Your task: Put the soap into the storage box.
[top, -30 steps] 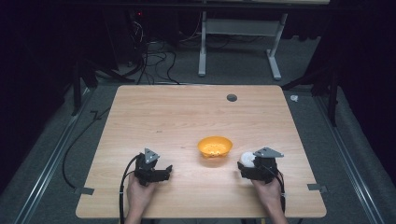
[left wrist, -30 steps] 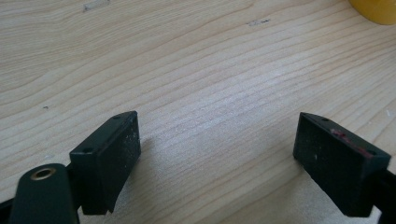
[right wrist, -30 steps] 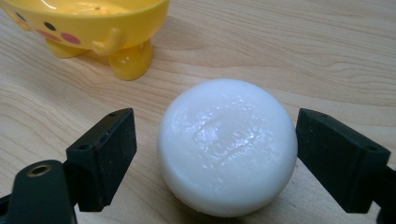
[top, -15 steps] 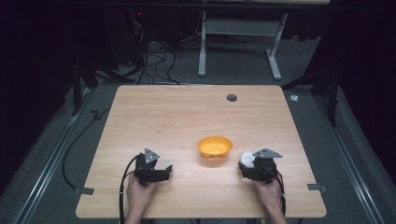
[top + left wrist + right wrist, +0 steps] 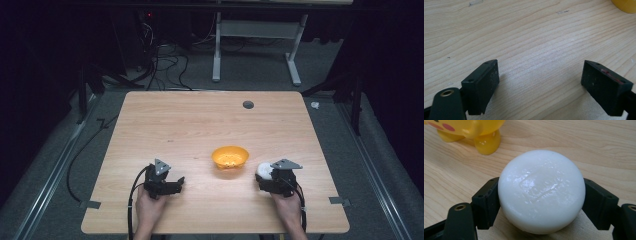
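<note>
In the high view, the right gripper sits near the bench's front edge, toward the right corner, with a white puck clamped at its tip. The puck lies just right of a yellow bowl, close to it but apart. The left gripper rests near the front edge toward the left corner, well apart from the bowl, its jaws pointing right. A small dark hole marks the bench near the far edge.

In the left gripper view, the left gripper stands wide open, its two black jaws spread with bare wood grain between them. A yellow sliver of the bowl shows at the top right corner.

In the right gripper view, the right gripper is closed on the puck, one jaw pressed to each side. The puck is a thick round disc, plain white, with softly rounded edges and a glossy, slightly waxy face. A faint rectangular imprint crosses its top, too shallow to read. Beyond it stands the bowl, yellow and shiny, on stubby feet, with red spots on its side.
</note>
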### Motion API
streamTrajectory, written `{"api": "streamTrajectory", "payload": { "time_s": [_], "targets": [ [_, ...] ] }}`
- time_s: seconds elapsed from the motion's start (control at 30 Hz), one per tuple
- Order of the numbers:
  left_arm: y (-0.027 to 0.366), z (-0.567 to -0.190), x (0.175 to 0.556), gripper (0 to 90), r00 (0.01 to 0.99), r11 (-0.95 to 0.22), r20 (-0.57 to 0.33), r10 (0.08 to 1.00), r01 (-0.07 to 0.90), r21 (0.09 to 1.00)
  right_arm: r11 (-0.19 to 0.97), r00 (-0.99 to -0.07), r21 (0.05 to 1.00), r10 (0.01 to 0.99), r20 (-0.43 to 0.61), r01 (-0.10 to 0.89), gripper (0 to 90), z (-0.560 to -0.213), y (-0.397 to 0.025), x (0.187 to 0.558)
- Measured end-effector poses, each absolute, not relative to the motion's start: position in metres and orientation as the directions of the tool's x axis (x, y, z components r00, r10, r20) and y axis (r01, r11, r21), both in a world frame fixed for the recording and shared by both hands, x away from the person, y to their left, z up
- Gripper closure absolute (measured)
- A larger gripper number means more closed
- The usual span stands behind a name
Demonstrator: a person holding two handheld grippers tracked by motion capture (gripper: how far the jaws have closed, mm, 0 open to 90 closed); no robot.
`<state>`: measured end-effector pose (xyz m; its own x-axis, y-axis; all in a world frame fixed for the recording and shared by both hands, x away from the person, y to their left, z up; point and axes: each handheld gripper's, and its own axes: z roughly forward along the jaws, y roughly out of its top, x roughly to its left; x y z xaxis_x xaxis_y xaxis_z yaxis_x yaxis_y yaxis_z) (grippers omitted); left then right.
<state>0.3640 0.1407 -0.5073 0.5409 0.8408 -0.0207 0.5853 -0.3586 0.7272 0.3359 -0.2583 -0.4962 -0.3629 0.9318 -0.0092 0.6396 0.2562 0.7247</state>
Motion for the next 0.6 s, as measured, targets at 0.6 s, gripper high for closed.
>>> {"api": "streamTrajectory", "payload": {
  "time_s": [0.6],
  "targets": [
    [0.141, -0.507, 0.364, 15.3, 0.540, -0.358, -0.020, 0.842, 0.585, 0.728, 0.268, -0.417, 0.778, 0.909, -0.009, 0.568, 24.7, -0.465, -0.246, 0.330]
  ]
}}
